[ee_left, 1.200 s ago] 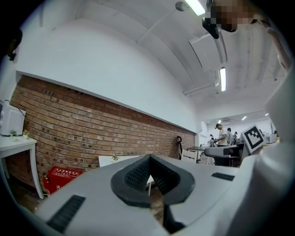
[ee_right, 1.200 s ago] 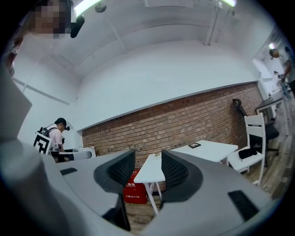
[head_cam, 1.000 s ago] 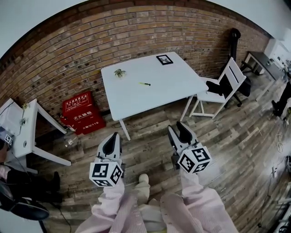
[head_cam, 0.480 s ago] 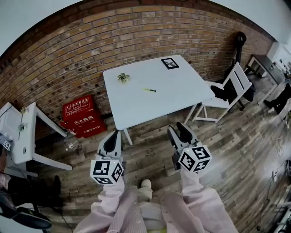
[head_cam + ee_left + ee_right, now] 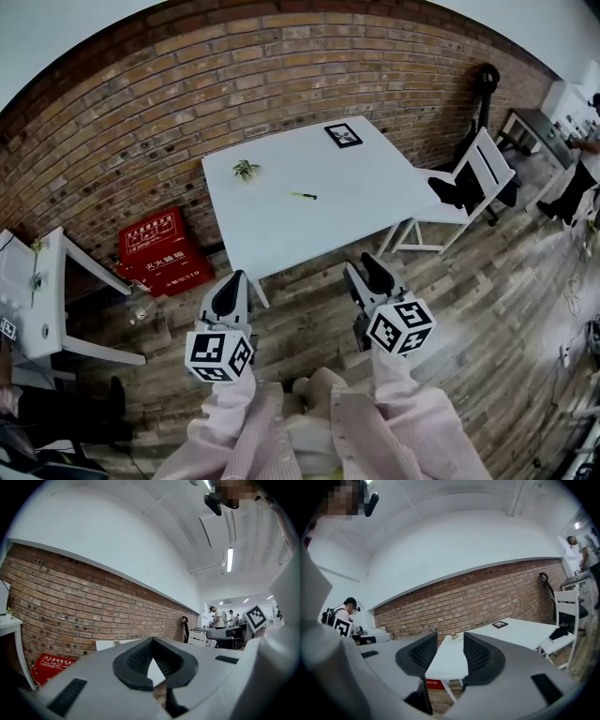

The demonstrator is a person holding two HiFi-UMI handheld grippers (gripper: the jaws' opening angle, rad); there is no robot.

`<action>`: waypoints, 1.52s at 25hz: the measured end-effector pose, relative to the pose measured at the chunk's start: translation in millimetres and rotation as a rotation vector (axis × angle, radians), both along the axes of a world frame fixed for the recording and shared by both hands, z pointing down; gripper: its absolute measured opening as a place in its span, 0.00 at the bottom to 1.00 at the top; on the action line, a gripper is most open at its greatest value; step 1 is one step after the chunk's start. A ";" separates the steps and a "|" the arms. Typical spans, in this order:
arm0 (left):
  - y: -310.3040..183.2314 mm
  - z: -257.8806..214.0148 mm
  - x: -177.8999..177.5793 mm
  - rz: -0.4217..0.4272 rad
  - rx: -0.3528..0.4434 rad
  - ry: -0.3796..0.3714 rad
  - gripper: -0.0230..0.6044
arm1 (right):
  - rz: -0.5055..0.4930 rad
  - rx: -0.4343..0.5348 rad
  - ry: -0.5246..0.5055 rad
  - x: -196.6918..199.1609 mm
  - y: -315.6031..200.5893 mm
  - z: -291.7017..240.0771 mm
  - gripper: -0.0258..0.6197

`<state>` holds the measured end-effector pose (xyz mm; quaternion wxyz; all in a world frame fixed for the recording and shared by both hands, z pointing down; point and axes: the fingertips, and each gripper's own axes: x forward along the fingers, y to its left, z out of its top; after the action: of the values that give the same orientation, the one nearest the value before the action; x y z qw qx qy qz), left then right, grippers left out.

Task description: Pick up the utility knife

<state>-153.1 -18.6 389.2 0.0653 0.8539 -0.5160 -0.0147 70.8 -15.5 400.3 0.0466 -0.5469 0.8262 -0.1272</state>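
The utility knife (image 5: 302,196) is too small in the head view for its blade or slider to be made out, and neither gripper view shows it. It reads only as a thin yellow-green sliver with a dark end, lying flat near the middle of the white table (image 5: 281,239), well apart from both grippers. The left gripper (image 5: 150,641) has its tips pressed together on nothing, while the right gripper (image 5: 449,639) stands with jaws apart and empty, the table showing between them.
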 end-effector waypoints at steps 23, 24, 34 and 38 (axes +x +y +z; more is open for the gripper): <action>-135.6 23.2 11.0 -0.052 -0.067 -0.003 0.02 | -0.058 -0.063 0.023 15.3 -159.1 22.9 0.29; -142.9 24.9 12.9 -0.055 -0.073 -0.002 0.02 | -0.067 -0.070 0.026 15.4 -167.5 25.2 0.29; -210.4 48.8 37.1 -0.073 -0.151 -0.001 0.02 | -0.145 -0.136 0.063 17.1 -242.8 47.4 0.29; -234.9 60.5 47.3 -0.084 -0.178 -0.001 0.02 | -0.177 -0.163 0.075 19.9 -269.7 59.2 0.29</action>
<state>-105.8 -253.5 449.7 0.1398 0.8223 -0.5509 0.0288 90.6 -285.2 459.4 -0.0403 -0.4780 0.8594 -0.1770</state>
